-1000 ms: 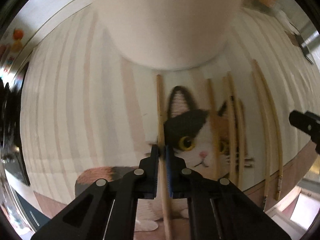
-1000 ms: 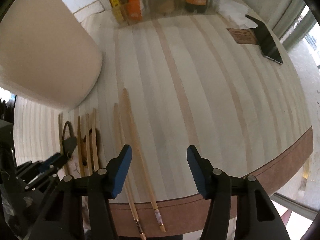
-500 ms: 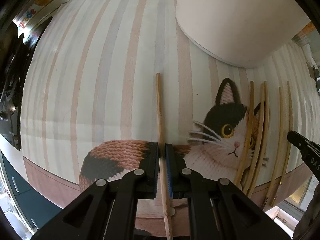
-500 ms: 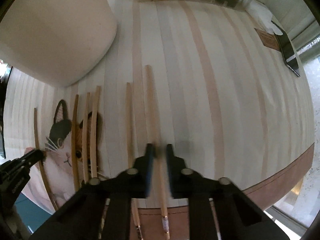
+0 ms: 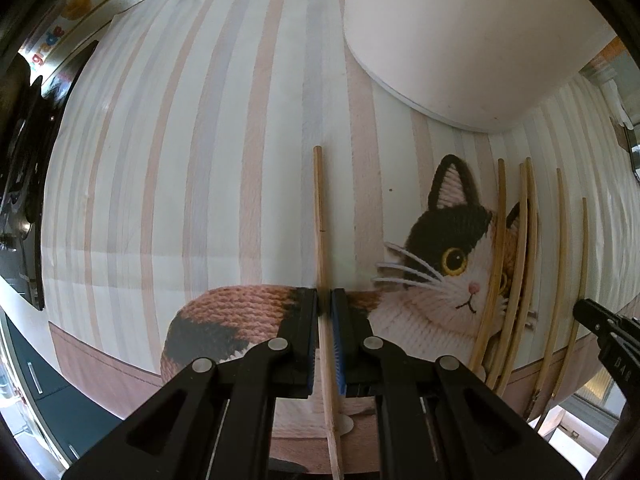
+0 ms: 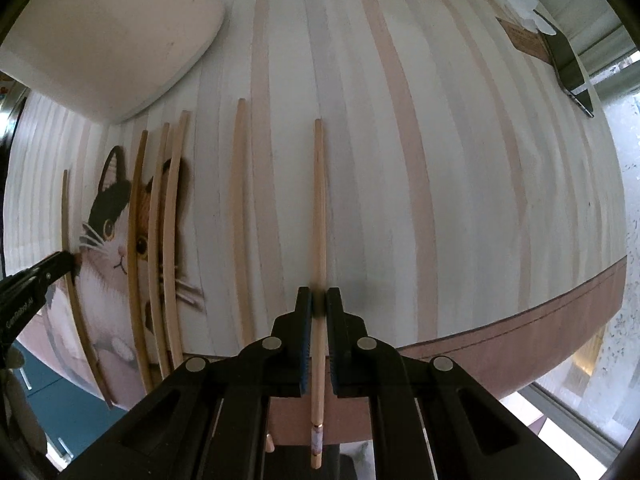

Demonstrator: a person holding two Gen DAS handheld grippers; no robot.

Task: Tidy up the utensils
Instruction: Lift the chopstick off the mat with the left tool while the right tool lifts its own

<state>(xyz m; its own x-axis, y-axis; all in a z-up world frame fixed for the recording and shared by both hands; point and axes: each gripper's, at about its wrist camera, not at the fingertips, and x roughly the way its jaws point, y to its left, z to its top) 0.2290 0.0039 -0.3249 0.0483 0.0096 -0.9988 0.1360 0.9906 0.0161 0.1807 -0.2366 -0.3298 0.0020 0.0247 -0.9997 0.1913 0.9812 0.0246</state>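
Pointing down at the striped cat-print mat (image 5: 168,184), the left gripper (image 5: 325,300) pinches one chopstick (image 5: 319,216) beside the white container (image 5: 460,32); five more chopsticks (image 5: 496,264) lie to its right. Right wrist view: the right gripper (image 6: 319,300) is clamped on a decorated-end chopstick (image 6: 319,200); a neighbouring chopstick (image 6: 239,208) lies apart, on the mat.
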